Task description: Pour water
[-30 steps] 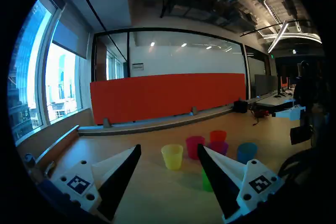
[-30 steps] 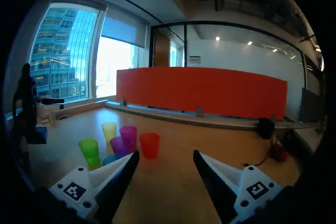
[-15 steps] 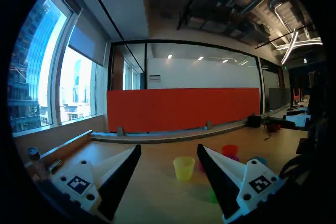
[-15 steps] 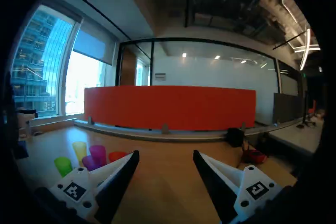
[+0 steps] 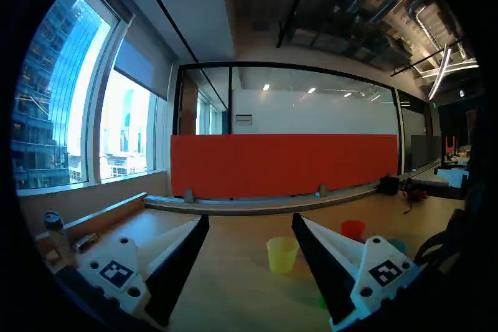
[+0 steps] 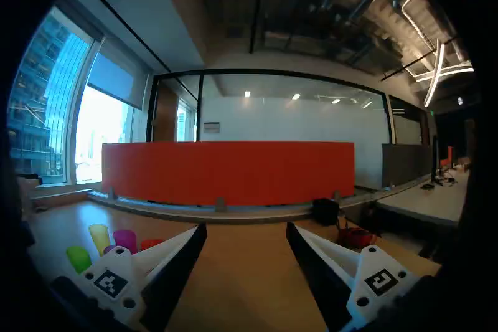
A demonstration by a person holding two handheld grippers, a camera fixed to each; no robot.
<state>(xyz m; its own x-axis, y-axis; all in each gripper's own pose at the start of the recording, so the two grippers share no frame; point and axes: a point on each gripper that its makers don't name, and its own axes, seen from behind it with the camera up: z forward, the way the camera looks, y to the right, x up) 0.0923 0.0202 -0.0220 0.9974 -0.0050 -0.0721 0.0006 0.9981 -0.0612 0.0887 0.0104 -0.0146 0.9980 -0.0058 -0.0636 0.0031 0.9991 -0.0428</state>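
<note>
Two released, empty tools: yellow cup (image 5: 282, 253) stands ahead between left tool's (image 5: 249, 216) fingers, leftward of right tool (image 6: 246, 226).

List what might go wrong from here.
1. The cups stand bunched, so closing on the yellow cup may knock the red cup near it.
2. A finger of the left hand-held gripper hides part of the cluster, so aim may be off.
3. The right hand-held gripper, open and empty, points right of the cups; it needs re-aiming.
</note>
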